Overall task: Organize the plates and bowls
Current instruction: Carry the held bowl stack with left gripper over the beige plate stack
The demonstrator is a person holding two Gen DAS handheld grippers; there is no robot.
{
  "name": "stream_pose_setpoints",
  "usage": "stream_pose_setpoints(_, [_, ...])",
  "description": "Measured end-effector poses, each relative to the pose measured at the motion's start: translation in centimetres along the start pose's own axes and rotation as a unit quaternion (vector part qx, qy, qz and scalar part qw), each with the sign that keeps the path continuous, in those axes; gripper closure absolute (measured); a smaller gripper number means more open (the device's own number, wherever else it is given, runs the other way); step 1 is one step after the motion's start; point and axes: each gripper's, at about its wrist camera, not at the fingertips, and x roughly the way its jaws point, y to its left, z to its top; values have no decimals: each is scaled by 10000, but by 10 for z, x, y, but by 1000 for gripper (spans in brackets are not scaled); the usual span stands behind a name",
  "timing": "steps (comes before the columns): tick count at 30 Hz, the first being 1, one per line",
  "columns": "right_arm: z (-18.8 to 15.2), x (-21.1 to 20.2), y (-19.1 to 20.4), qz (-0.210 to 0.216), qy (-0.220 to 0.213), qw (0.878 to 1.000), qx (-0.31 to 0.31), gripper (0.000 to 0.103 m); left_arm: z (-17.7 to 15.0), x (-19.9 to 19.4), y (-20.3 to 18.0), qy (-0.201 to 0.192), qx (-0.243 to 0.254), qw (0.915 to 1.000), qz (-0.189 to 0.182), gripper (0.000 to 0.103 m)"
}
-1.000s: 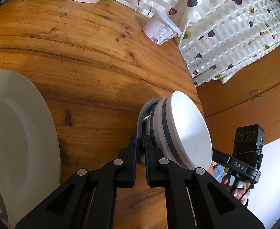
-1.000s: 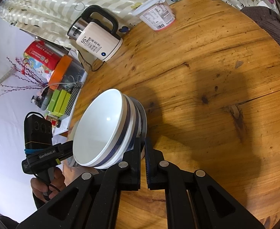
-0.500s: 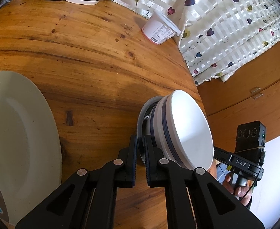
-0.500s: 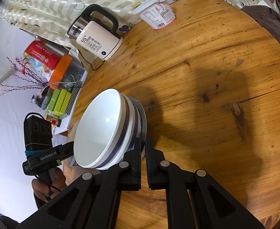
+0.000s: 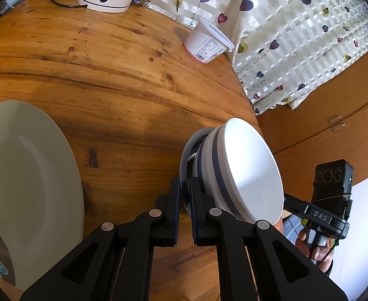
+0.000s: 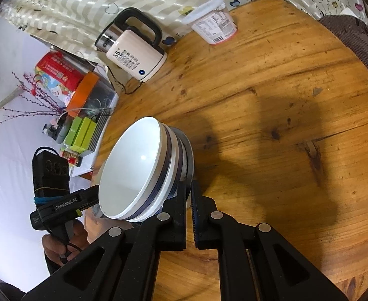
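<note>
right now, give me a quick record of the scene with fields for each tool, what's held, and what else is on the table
left tool: shut on the rim of the small plate, from one side
right tool: shut on the same plate's rim, from the opposite side
carried: white bowl with a dark blue band, sitting on the small plate
height: cannot tell whether the stack touches the table
large plate: flat on the wooden table, apart from the stack
far edge: kettle and lidded tub, by the heart-print curtain
</note>
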Motion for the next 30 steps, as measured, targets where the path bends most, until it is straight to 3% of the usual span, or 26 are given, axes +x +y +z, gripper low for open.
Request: stream_pose_setpoints(30, [10, 25, 79, 347, 238, 9975, -566, 96, -5, -73, 26, -514, -203, 9974, 459, 96])
